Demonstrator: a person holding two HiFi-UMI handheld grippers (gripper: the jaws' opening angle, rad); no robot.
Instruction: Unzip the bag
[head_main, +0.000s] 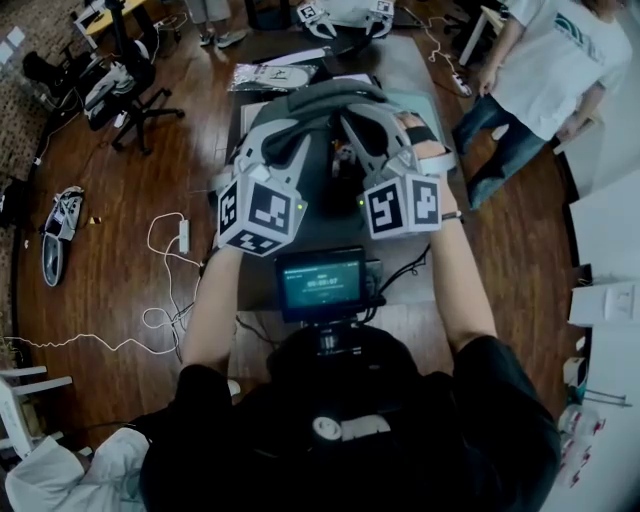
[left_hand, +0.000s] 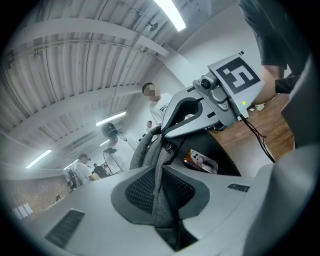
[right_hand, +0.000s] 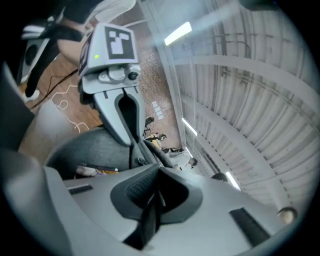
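Head view takes in the table (head_main: 400, 62) and a grey bag (head_main: 325, 100) lying on it, with both grippers meeting over the bag's top edge. The left gripper (left_hand: 158, 172) is clamped on a fold of the bag's fabric, bracing it. The right gripper (right_hand: 158, 175) is pinched tight on something thin. A printed packet (left_hand: 201, 161) shows through the mouth, so the zip looks partly run. The thin thing is probably the zipper pull (right_hand: 160, 199). Next, draw it along the teeth against the left's hold.
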